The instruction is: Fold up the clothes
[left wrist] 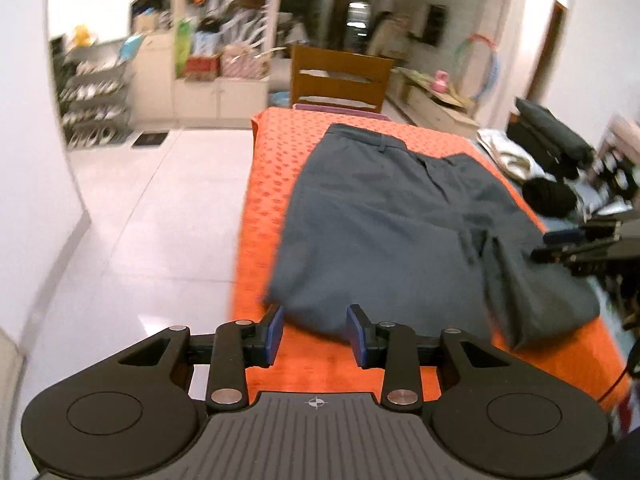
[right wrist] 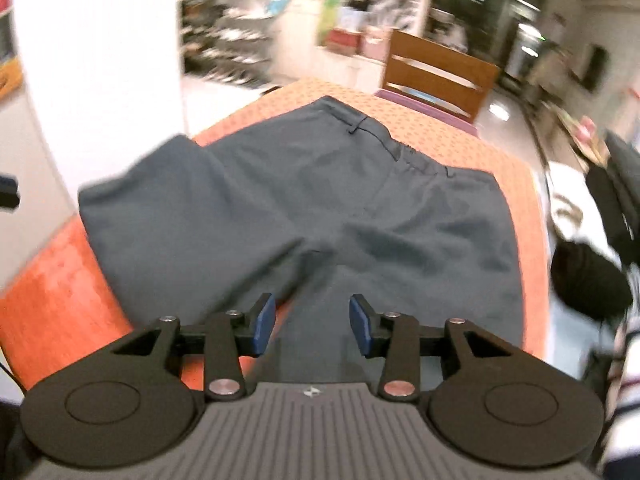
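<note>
On orange cloth (left wrist: 272, 184): grey shorts (left wrist: 384, 216) (right view blurred); both tools gaping.

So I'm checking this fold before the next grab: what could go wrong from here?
1. The dark grey trousers lie close to the long edge of the orange tablecloth; in the right wrist view one leg end overhangs it, so a pull might drag them off.
2. Both views are blurred by motion, and both the left gripper and the right gripper have open jaws, so a hasty close could catch the tablecloth along with the trousers.
</note>
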`<action>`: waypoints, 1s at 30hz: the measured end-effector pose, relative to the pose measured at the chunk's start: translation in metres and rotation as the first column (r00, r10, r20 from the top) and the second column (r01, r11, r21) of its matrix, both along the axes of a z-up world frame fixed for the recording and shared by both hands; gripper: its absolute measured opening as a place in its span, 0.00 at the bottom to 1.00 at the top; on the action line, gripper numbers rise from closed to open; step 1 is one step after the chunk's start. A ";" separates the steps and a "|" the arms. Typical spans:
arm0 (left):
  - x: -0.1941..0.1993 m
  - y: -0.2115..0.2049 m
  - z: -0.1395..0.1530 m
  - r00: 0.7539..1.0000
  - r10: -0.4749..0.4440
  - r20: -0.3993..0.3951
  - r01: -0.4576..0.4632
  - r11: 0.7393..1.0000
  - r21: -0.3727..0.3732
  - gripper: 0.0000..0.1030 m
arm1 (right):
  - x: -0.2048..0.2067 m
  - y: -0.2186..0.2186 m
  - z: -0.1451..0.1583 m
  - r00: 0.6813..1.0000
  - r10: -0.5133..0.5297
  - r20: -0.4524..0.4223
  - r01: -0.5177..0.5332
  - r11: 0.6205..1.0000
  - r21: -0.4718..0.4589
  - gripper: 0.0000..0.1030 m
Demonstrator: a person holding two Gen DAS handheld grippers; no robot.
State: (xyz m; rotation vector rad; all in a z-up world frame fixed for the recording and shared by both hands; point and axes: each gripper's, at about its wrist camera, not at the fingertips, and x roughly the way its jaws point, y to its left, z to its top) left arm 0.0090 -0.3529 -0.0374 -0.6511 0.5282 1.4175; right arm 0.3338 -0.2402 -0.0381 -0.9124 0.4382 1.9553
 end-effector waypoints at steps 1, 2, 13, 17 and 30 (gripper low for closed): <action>-0.015 -0.004 0.001 1.000 -0.024 -0.010 0.024 1.000 -0.001 0.37 | -0.011 -0.008 0.000 0.999 -0.049 -0.011 0.049 0.999 -0.009 0.45; -0.030 -0.007 0.003 0.999 -0.044 -0.018 0.044 0.999 -0.005 0.37 | -0.021 -0.016 -0.001 0.995 -0.095 -0.022 0.095 0.995 -0.018 0.45; -0.149 -0.029 0.020 0.978 -0.190 -0.091 0.190 0.982 -0.011 0.42 | -0.111 -0.075 -0.003 0.956 -0.282 -0.074 0.280 0.959 -0.041 0.49; -0.172 -0.020 0.020 0.971 -0.214 -0.104 0.214 0.977 -0.007 0.42 | -0.139 -0.090 -0.008 0.944 -0.320 -0.079 0.317 0.947 -0.047 0.49; -0.194 0.096 0.007 0.896 -0.427 -0.120 0.431 0.902 0.003 0.43 | -0.198 -0.101 -0.024 0.885 -0.457 -0.084 0.461 0.887 0.026 0.51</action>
